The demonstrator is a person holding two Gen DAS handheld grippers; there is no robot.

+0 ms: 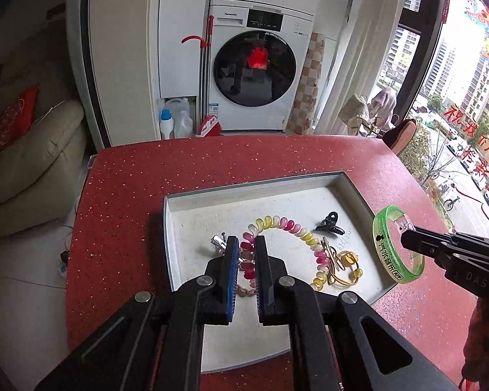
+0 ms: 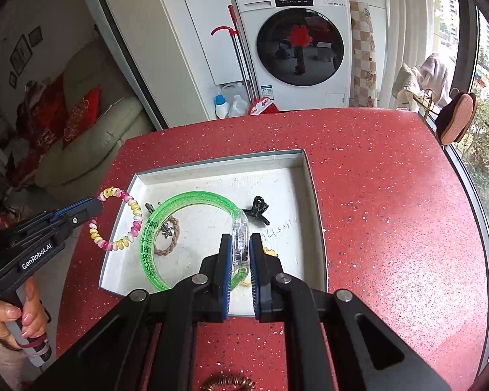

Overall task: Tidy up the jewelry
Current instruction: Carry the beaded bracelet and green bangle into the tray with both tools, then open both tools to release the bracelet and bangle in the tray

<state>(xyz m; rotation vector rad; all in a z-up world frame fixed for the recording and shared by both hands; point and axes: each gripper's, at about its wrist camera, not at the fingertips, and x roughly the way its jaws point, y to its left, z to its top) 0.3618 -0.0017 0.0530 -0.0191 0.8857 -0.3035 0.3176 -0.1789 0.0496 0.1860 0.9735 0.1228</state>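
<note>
1. Looming nearest the lens, the right gripper (image 2: 239,254) is pinching the clear clasp of the green bangle (image 2: 153,228); the hoop is hanging out toward nine o'clock from the jaws, above the tray.
2. Spreading under everything, the red speckled countertop (image 2: 375,195) is carrying the shallow white tray (image 2: 304,176), which is sitting at twelve o'clock from both grippers.
3. Working from the nine o'clock side, the left gripper (image 1: 246,254) is clamping the pink-and-yellow spiral coil bracelet (image 1: 287,224); its loop is arcing away toward one o'clock, and whether it is lifted clear of the tray is hard to tell.
4. Lying in the tray are a black claw clip (image 1: 330,223) near the far right, gold rings (image 1: 345,262) at the right, a braided tan band (image 2: 169,238) and a silver clip (image 1: 219,240).
5. Judging the coming move: each bracelet's long axis is running sideways from its jaws, so lowering each flat inside the rim, apart from the loose pieces, is what matters; the right hand is nearer the open right half.
</note>
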